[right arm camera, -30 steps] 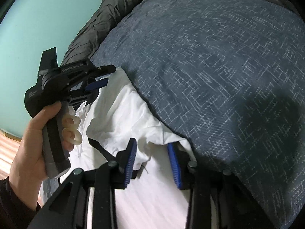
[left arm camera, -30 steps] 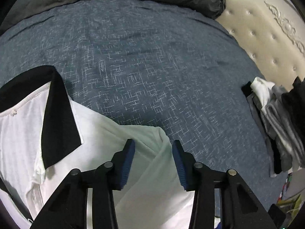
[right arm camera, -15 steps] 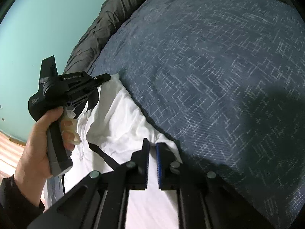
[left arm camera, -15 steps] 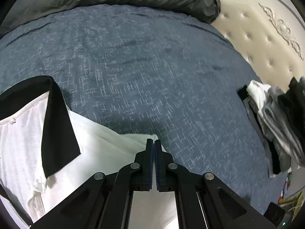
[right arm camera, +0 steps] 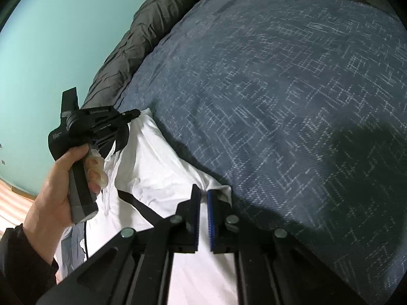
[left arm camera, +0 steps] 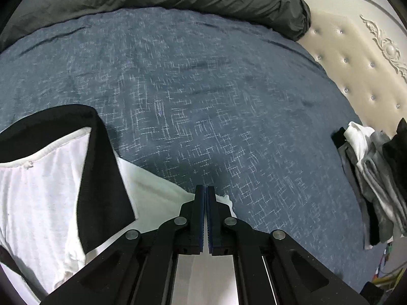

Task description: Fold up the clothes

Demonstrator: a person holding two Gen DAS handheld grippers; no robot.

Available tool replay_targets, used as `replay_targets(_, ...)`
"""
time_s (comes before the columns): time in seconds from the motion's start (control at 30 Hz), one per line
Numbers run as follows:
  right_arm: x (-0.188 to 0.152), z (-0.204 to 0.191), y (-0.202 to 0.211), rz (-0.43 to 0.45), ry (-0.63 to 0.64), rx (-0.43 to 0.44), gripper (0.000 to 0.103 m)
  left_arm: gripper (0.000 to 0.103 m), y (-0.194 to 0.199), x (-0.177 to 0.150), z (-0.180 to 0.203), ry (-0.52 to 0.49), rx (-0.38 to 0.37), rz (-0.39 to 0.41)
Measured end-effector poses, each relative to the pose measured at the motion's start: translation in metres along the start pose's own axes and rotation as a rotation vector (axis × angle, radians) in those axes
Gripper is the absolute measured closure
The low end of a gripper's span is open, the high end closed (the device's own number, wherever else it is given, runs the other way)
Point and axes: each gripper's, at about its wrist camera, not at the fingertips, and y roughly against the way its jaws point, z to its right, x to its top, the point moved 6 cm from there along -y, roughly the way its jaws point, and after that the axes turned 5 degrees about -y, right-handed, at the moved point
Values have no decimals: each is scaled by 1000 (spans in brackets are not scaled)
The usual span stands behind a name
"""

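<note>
Both grippers pinch the white shirt's far edge — left gripper (left arm camera: pixel 205 190) at one corner, right gripper (right arm camera: pixel 203 193) at the other. Shirt (left arm camera: pixel 45 188) trails back beneath them on the blue bedspread (left arm camera: pixel 203 89), its black collar (left arm camera: pixel 101 178) just left of the left gripper.

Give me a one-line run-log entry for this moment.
phase: grasp shirt edge | left gripper: shut on white shirt | right gripper: shut on shirt | surface: blue bedspread | fold: not yet made

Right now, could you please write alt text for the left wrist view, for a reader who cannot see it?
The left gripper has its jaws shut on the edge of a white shirt with a black collar, lying on a blue bedspread. A pile of clothes sits at right, near a tufted headboard.
</note>
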Motion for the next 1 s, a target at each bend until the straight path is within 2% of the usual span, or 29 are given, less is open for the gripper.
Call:
replay_targets(0.33,-1,8,1,-17,-56,33,97,100,-5,2,5,-6,-1,21)
replay_targets(0.4,-1,10,4,-23,-71,41,97,91,1,3,0,8,10,37)
replay_targets(0.47,-2,11,9,-22,-78,42,95,72,11,5,-5,24,24,55)
replay_targets(0.5,-2,11,11,-19,-75,36,95,71,16,4,-7,27,29,61)
replay_targets(0.63,3,5,30,14,-25,41,90,71,40,-7,0,-18,-2,72)
replay_targets(0.83,15,-9,49,50,39,59,90,71,56,-47,27,-85,-69,33)
replay_targets(0.9,21,-21,40,29,57,69,90,71,58,-62,33,-97,-75,27)
replay_targets(1.0,19,-29,18,-50,73,70,90,70,58,-83,32,-95,-62,19)
